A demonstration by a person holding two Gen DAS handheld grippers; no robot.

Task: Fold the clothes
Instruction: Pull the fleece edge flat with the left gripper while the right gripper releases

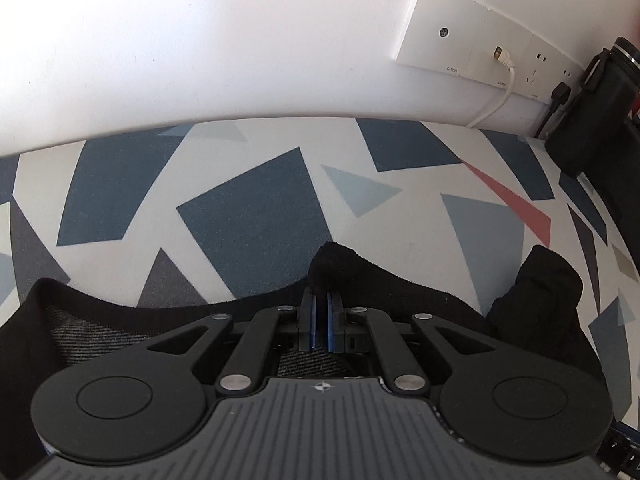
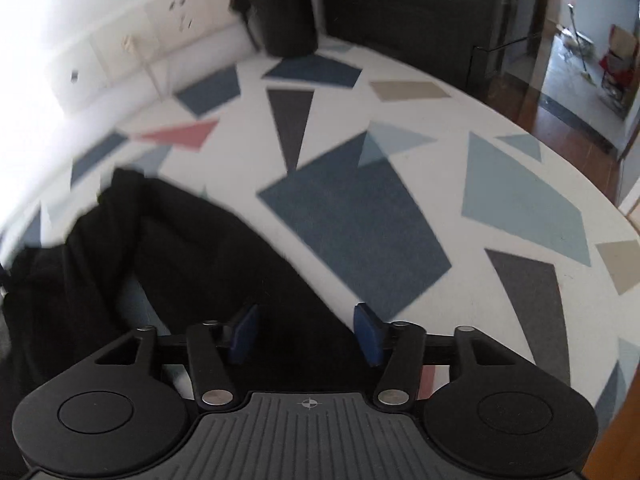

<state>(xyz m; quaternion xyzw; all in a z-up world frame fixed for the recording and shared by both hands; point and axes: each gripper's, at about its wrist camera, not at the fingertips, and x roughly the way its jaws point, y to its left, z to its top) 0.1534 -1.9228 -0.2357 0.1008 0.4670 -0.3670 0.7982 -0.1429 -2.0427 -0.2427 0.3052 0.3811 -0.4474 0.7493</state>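
A black garment [image 1: 532, 304] lies crumpled on a white mat with blue, grey and red shapes [image 1: 248, 216]. Its grey striped inner side [image 1: 80, 340] shows at the lower left. My left gripper [image 1: 322, 300] is shut on a bunched fold of the black garment that pokes up past the blue pads [image 1: 314, 320]. In the right wrist view the same garment [image 2: 192, 248] spreads to the left and under my right gripper [image 2: 306, 330]. That gripper stands open, its blue pads [image 2: 370, 334] apart, with cloth below them but not pinched.
A white wall [image 1: 240, 40] with a socket panel [image 1: 472, 40] and a white cable [image 1: 500, 96] runs along the mat's far edge. A black bag [image 1: 592, 112] stands at the right. Dark furniture [image 2: 400, 12] borders the mat, with wooden floor [image 2: 572, 120] beyond.
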